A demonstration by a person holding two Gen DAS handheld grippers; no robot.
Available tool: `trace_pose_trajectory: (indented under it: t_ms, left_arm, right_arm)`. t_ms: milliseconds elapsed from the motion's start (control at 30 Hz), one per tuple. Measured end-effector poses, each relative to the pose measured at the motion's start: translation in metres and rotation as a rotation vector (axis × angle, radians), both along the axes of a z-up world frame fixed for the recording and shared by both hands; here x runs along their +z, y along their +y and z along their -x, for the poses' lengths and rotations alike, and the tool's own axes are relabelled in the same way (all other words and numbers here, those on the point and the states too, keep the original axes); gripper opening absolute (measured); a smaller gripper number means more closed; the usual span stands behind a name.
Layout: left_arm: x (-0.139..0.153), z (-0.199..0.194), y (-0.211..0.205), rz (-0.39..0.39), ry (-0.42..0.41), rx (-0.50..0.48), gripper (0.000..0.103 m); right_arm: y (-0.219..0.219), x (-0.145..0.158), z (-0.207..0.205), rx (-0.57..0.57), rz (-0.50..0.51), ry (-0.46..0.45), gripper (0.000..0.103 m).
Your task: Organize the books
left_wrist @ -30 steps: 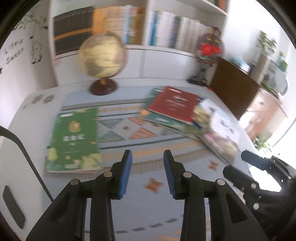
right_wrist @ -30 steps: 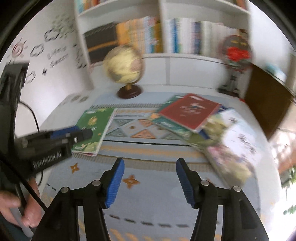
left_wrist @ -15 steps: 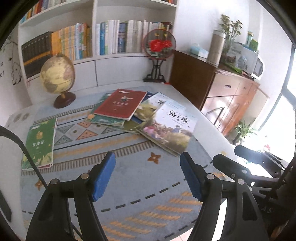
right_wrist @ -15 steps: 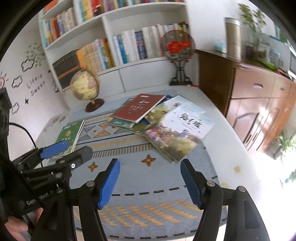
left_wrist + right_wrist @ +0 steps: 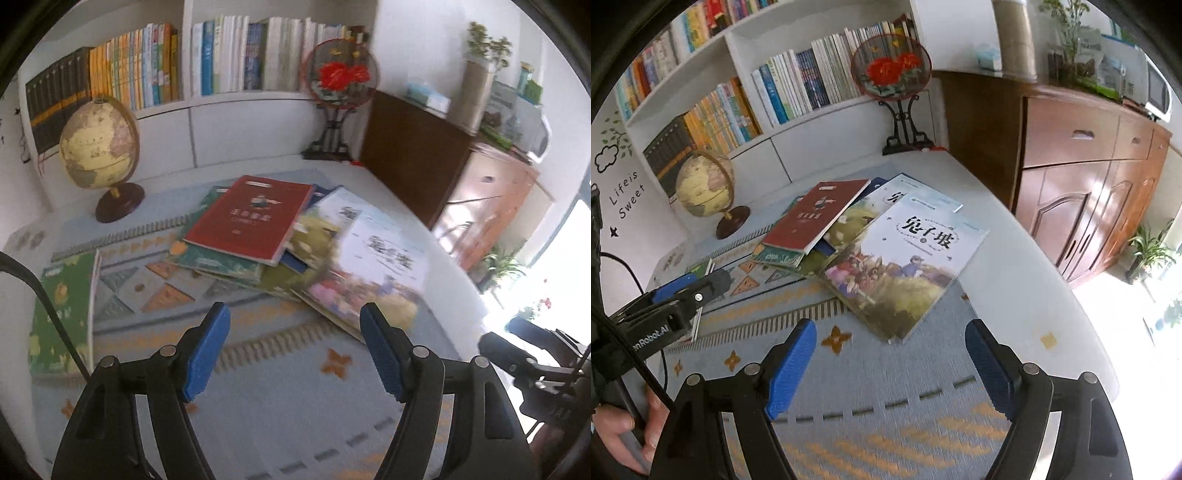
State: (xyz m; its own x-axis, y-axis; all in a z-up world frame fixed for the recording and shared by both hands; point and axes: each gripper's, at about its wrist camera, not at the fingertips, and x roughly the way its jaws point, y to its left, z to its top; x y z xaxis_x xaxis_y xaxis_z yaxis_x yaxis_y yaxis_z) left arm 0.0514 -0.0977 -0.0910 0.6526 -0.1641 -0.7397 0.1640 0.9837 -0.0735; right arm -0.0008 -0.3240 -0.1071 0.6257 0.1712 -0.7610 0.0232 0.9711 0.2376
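Note:
A loose heap of books lies on the patterned mat. A red book (image 5: 251, 218) (image 5: 816, 214) tops it, and a pale picture book (image 5: 905, 266) (image 5: 373, 269) lies nearest me on the right. A green book (image 5: 62, 310) lies apart at the left; the right wrist view shows only its corner (image 5: 701, 267). My left gripper (image 5: 295, 347) is open with nothing between its fingers, short of the heap. My right gripper (image 5: 890, 365) hovers just before the pale book's near corner; its jaws are opening and hold nothing. Each gripper also shows at the edge of the other's view.
A globe (image 5: 99, 147) stands at the back left, and a round flower screen (image 5: 340, 77) on a black stand at the back. A white bookshelf (image 5: 768, 96) full of books lines the far wall. A brown cabinet (image 5: 1082, 177) stands right of the table.
Both grippers swung right, from the green book toward the heap. Both sets of jaws spread wider, the left in the first half second, the right throughout. The books lie as before.

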Motion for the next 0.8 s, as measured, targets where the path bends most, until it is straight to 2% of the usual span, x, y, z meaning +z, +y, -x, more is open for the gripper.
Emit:
trace_pose_trajectory:
  t_ms: [100,300,467,567,733,800]
  left_arm:
    - [-0.003,-0.035,0.016,-0.029,-0.002,0.025,0.071]
    - [-0.021,-0.119,0.053,-0.060,0.051,0.054,0.076]
    - [-0.057,-0.185,0.070,-0.071,0.132,0.034,0.076]
    - [-0.083,-0.214,0.077,-0.050,0.183,0.024,0.076]
    - [-0.105,-0.244,0.080,-0.030,0.192,-0.003,0.076]
    - [-0.112,-0.254,0.084,-0.017,0.207,-0.001,0.076]
  right_arm:
    - [0.007,-0.006,-0.037,0.031,-0.044,0.013,0.081]
    - [0.044,-0.016,-0.122,0.118,-0.041,0.019,0.081]
    - [0.078,-0.039,-0.190,0.154,-0.072,0.070,0.081]
    - [0.092,-0.055,-0.219,0.157,-0.074,0.107,0.081]
    - [0.104,-0.081,-0.246,0.161,-0.095,0.163,0.080]
    - [0.109,-0.086,-0.250,0.170,-0.086,0.168,0.075]
